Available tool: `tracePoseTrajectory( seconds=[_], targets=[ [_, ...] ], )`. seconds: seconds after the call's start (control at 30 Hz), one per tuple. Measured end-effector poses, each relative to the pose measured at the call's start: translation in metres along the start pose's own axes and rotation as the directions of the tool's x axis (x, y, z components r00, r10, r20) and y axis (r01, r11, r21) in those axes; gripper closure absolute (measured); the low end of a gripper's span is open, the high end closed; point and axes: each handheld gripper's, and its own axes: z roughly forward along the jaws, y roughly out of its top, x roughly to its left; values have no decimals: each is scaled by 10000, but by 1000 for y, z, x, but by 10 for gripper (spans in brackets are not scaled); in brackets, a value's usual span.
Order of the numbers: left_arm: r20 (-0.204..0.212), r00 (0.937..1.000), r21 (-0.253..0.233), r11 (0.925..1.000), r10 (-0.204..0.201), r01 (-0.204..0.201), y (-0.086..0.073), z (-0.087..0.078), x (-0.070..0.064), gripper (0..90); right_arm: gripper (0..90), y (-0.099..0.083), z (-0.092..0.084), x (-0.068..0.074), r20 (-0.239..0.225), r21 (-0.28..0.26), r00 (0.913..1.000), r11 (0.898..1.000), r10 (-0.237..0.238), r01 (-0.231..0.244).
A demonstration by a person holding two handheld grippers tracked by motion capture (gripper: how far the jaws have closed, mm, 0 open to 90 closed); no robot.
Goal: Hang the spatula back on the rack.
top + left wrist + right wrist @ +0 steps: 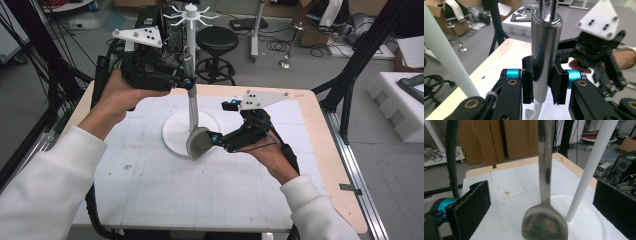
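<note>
Polished steel spatula (196, 134) hangs upright, left hand-held gripper (543, 83) clamping its round handle, right hand-held gripper (541, 207) spread wide around its flat blade.

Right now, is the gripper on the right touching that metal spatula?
Apart. In the right gripper view the right gripper stands open, with clear table showing between each black pad and the spatula.

spatula (545, 220): glossy smooth metal | stand pole (591, 167): matt white plastic; table (310, 150): pale wood edge

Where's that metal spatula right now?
In the high view the metal spatula hangs upright at table centre beside the white stand, its handle gripped by the left claw, its blade between the open jaws of the right claw.
</note>
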Motion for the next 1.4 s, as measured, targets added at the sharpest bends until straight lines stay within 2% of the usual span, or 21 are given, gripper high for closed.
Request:
tracePoseTrajectory(
  seconds=[0.2,0.33,0.5,0.8,1.2,1.4],
  targets=[
    [111,9999,212,9997,-130,127,7,2,7,744,2,-9,-20,-3,-676,-23,9976,9999,-164,163],
    [15,9999,344,9993,-136,135,13,4,10,744,2,-17,-33,-4,-857,184,9960,9995,-235,252],
    [-92,9997,383,9990,-224,228,17,6,16,744,2,-31,-50,-7,-808,-44,9967,10000,-91,88],
    [-353,9983,427,9979,-466,481,21,9,27,745,2,-47,-69,-13,-617,-323,9981,9994,90,-110],
    [-640,9954,543,9958,-707,743,25,14,39,745,2,-59,-79,-17,-296,-502,9991,9983,293,-308],
    [-818,9926,625,9935,-896,949,23,17,44,745,2,-61,-81,-18,-355,-613,9988,9975,323,-344]
  ],
)
